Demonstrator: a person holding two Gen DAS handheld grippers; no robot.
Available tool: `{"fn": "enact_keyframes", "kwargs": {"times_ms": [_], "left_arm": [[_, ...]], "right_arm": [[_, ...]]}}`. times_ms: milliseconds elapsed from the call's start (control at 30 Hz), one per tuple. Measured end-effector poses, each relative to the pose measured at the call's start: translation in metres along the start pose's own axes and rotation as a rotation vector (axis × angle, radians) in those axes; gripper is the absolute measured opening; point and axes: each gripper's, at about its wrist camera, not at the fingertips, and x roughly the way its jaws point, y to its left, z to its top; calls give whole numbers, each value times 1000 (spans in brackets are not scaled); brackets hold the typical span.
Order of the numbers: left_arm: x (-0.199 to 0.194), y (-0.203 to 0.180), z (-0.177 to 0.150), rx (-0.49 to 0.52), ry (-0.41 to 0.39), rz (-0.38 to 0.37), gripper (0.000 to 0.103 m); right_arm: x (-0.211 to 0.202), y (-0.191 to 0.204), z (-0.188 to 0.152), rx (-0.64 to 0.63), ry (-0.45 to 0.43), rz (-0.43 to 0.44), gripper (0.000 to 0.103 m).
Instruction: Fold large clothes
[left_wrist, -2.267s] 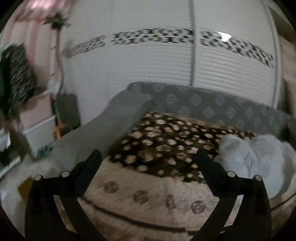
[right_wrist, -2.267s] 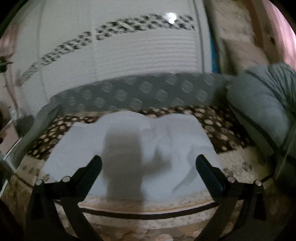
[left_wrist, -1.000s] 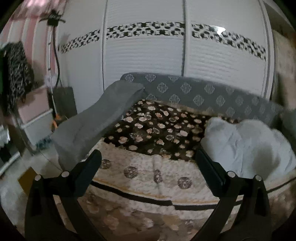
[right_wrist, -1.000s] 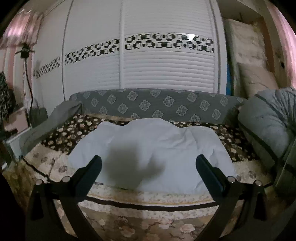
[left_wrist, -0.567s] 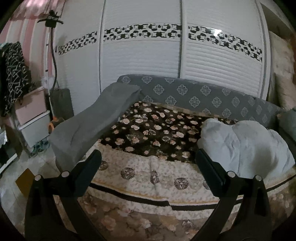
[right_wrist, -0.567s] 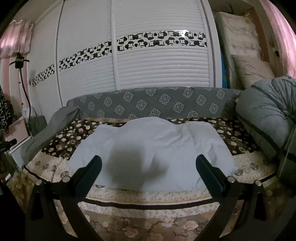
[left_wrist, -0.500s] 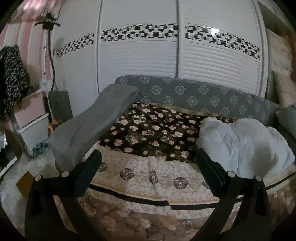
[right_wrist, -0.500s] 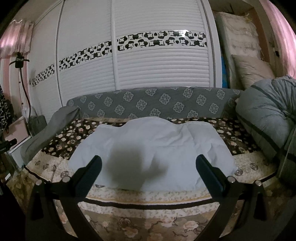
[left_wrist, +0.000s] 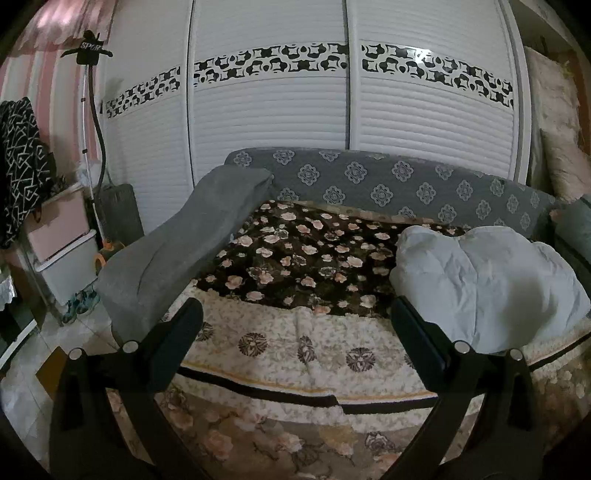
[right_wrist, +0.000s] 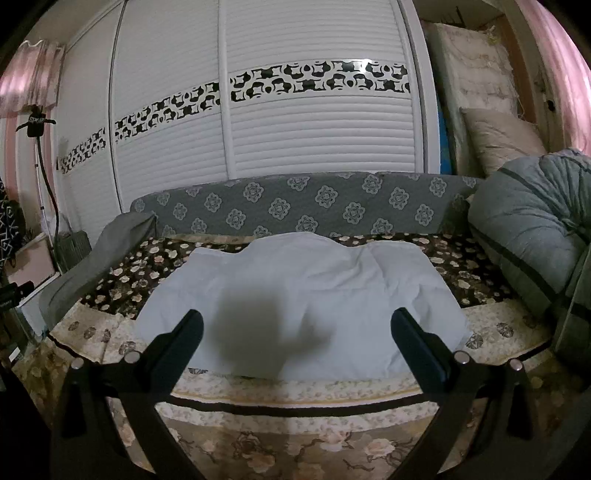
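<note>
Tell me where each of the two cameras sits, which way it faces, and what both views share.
Left wrist: on the left gripper, open, facing the sofa's dark floral blanket; only its black fingers show.
Right wrist: on the right gripper, open, facing the pale garment head-on; only its fingers show.
Shared: the garment, the blanket, the white wardrobe doors.

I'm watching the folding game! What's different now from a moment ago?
Both tools backed away from the bed: the left tool and the right tool now see more of it. Neither took hold of anything; both are open and empty. The white garment lies in the same folded shape on the flowered blanket.
</note>
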Motion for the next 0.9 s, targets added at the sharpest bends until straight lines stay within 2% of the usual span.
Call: {"fn": "enact_keyframes", "kwargs": {"times_ms": [433,667,900], "left_arm": [[2,0,0,12,7,0,100],[4,-3,-2,31,12,-10,100],[5,-4,-3,34,15,-15,100]], "right_arm": [[2,1,0,-1,8,-20,101],[-7,2,1,3,-35,-30,101],[-5,1,1,8,-27,-43,101]]}}
